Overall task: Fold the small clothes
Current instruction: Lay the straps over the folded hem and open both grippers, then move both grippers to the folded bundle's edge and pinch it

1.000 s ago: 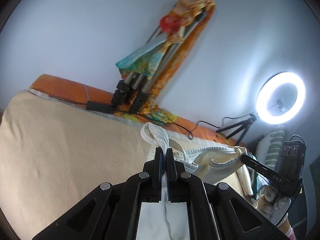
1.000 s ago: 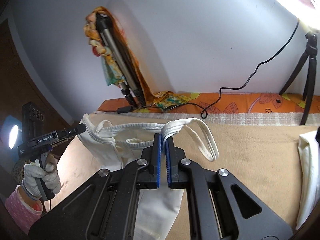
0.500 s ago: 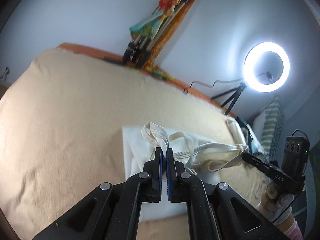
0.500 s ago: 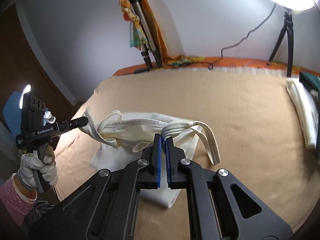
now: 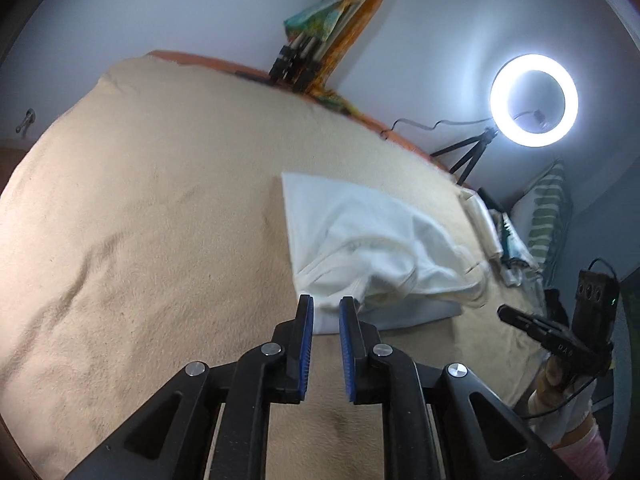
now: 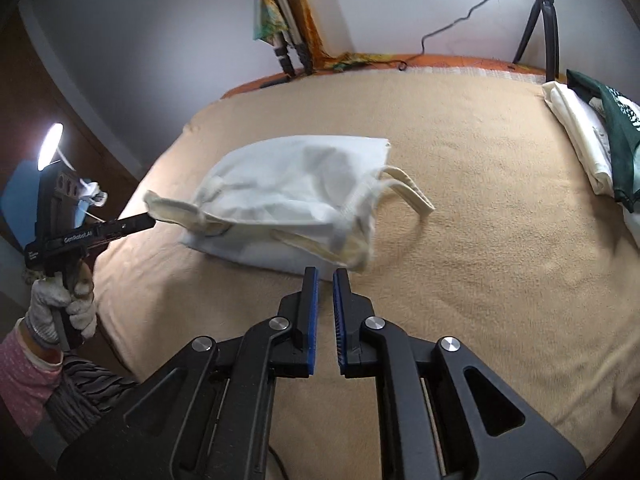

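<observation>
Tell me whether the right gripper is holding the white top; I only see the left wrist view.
Observer: No. The right gripper has its jaws parted with nothing between them, just short of the white top.
Operator: Where's the strap on that side?
Observer: One shoulder strap loops out flat on the beige blanket, to the top's right.
Operator: And my left gripper's tip?
Observer: The left gripper has its tip right at the other strap; I cannot tell whether they touch.
</observation>
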Available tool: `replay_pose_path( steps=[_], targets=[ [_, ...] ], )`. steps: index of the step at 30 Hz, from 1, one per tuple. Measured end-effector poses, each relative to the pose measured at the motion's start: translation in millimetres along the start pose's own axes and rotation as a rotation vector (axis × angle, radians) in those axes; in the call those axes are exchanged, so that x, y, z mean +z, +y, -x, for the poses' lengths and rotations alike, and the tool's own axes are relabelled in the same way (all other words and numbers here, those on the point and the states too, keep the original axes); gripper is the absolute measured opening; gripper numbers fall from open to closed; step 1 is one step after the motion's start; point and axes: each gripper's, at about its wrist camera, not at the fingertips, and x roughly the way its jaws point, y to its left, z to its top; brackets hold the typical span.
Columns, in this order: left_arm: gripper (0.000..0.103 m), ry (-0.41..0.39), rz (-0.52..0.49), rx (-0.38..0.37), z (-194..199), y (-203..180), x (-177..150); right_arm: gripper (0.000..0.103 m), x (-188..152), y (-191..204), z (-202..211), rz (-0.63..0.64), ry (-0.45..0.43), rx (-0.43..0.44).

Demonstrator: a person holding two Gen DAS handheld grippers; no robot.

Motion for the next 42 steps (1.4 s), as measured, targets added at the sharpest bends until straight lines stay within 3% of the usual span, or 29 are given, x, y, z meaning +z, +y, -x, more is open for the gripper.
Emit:
replay_pose_path(
  steps=[4, 8, 14, 17, 20, 23, 26, 28, 30, 31, 35, 37, 39, 42],
  targets=[
    [0.013, -0.062, -0.021, 0.007, 9.2, -11.7, 17.4, 0.008, 9.3, 14.2, 7.1, 0.026, -0.064, 0.017],
    [0.014, -0.043, -0.022, 0.016, -13.9, -21.7, 30.7, 0.008, 26.0, 13.6, -13.9, 0.001, -0.077, -0.021],
    [0.014, 0.055, -0.084, 0.058, -54.4, -30.4, 18.8, 0.008, 35.8, 0.0, -51.3, -0.049, 0.008, -0.098],
    [0.014, 0.107, -0.112, 0.103, -64.6, -23.9, 10.0, 0.008, 19.8, -2.6, -63.5, -0.079, 0.1, -0.042],
    [0.014, 0.144, -0.116, 0.159, -67.3, -7.6, 1.6, 0.008, -2.2, 12.3, -67.8, -0.033, 0.179, -0.03],
    [0.015, 0.148, -0.12, 0.184, -61.0, 2.3, -3.9, 0.008, -13.9, 25.4, -60.4, 0.03, 0.188, -0.057],
    [0.015, 0.141, -0.148, 0.217, -53.9, 2.6, -8.1, 0.009, -11.4, 21.5, -38.9, -0.002, 0.121, -0.044],
    [0.017, 0.146, -0.158, 0.225, -51.5, 3.2, -12.2, 0.016, -7.4, 13.1, -23.8, -0.041, 0.068, -0.036],
    [0.017, 0.136, -0.146, 0.224, -46.5, 4.0, -13.9, 0.042, -2.7, 5.3, -16.1, -0.071, 0.022, -0.058],
    [0.019, 0.127, -0.133, 0.218, -43.5, 4.9, -13.8, 0.045, -0.6, 1.0, -14.7, -0.079, 0.002, -0.082],
    [0.022, 0.08, -0.084, 0.197, -31.5, 8.1, -7.0, 0.045, 0.8, -2.3, -22.7, -0.078, 0.008, -0.099],
    [0.022, 0.065, -0.078, 0.191, -27.3, 7.2, -3.1, 0.04, 0.9, -1.8, -32.9, -0.076, 0.052, -0.105],
    [0.023, 0.044, -0.09, 0.202, -22.7, 4.7, 0.0, 0.026, -4.8, -4.5, -42.7, -0.094, 0.115, -0.078],
    [0.025, 0.022, -0.097, 0.206, -15.7, 2.7, 3.5, 0.026, -16.8, 3.3, -55.0, -0.044, 0.208, -0.072]
  ],
)
